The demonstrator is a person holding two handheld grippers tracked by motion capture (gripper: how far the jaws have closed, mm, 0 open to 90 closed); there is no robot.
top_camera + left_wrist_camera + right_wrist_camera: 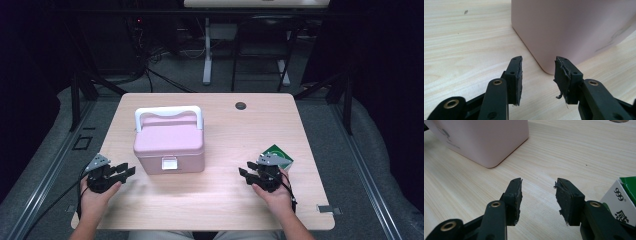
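Closest to the person, both hands sit low on the light wood table (pixel 220 200), each one holding a black gripper. The left gripper (pixel 125 171) is by the left edge of the table, jaws wide apart with nothing between them, pointing across at the pink storage box (pixel 169 141). In the left gripper view the same gripper (pixel 538 72) has the rounded bottom corner of the box (pixel 574 30) just beyond its tips, near but not touching. The rubber pads on those jaws look pretty chewed up, with bits peeling off the edges.

The right gripper (pixel 246 170) is over on the right side, jaws also parted and holding nothing. Just beside it, on its outer side, is a small green and white carton (pixel 281 156); whether the two touch, I can't tell. In the right gripper view the gripper (pixel 538 191) aims over bare table, the carton (pixel 621 197) pokes in at the lower right with "999" printed on it, and the box (pixel 481 140) sits further off at the upper left, well apart from the tips.

Further back, the box stands upright left of centre, lid closed, white latch (pixel 169 163) facing the person and white handle (pixel 169 114) up over the lid. Past that, near the far edge, there's a small dark round cable hole (pixel 241 105).
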